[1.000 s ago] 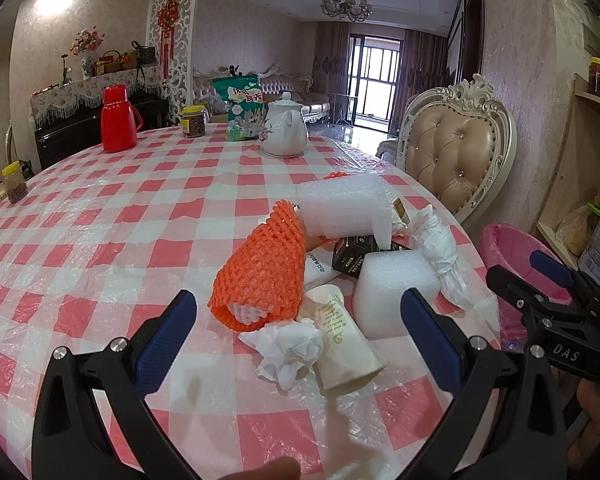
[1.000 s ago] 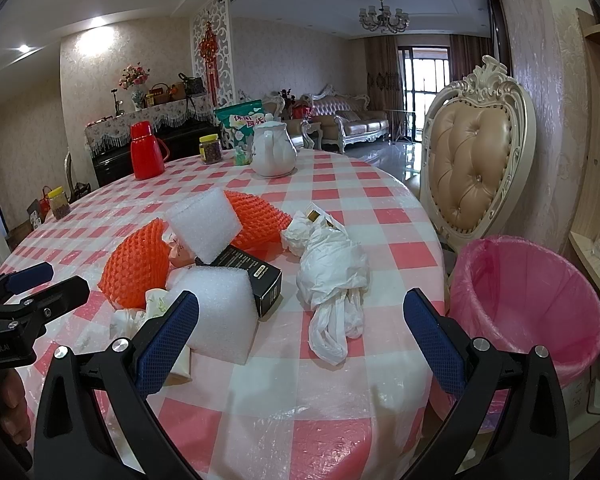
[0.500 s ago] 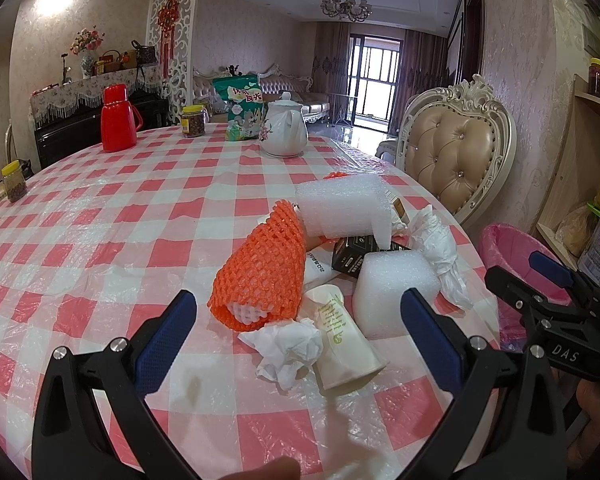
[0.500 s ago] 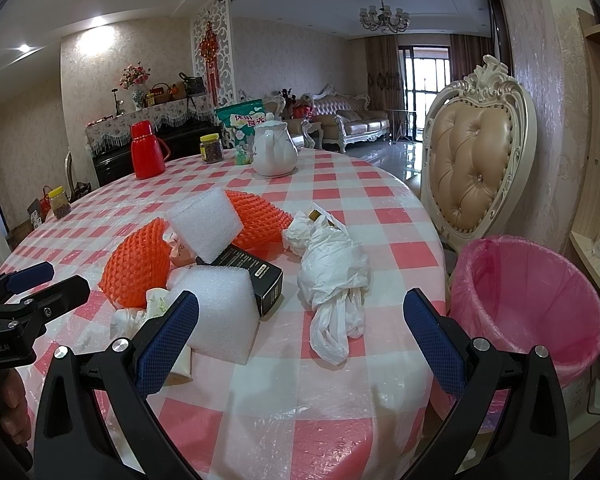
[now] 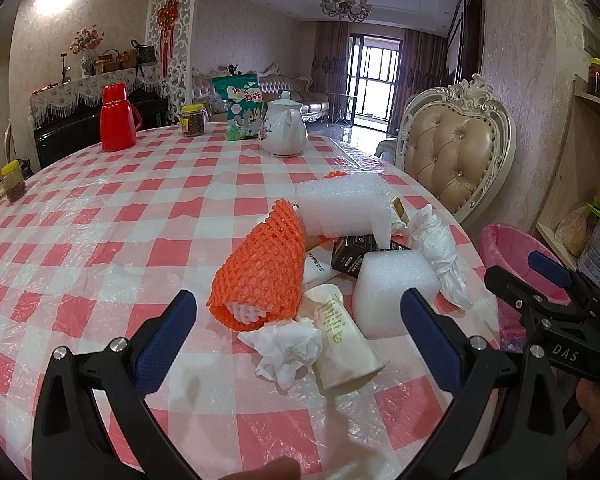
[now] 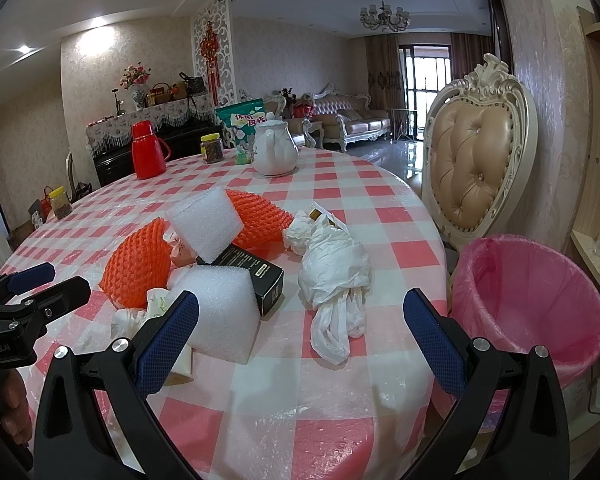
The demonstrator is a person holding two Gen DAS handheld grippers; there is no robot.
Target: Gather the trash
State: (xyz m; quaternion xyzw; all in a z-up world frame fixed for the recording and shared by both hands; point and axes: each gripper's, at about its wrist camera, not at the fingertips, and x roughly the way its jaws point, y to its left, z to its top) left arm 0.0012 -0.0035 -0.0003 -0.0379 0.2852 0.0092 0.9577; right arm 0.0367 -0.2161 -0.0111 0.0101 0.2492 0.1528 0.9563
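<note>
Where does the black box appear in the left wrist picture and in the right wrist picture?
Left wrist: black box right of centre, mostly hidden between two white foam blocks.
Right wrist: black box left of centre, long side showing, beside the near foam block.
Shared landmark: white teapot.

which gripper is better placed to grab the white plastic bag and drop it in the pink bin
Right. The crumpled white plastic bag lies between the right gripper's open jaws, with the pink-lined round bin just beside it. The left gripper faces the orange foam net and paper cup instead.
</note>
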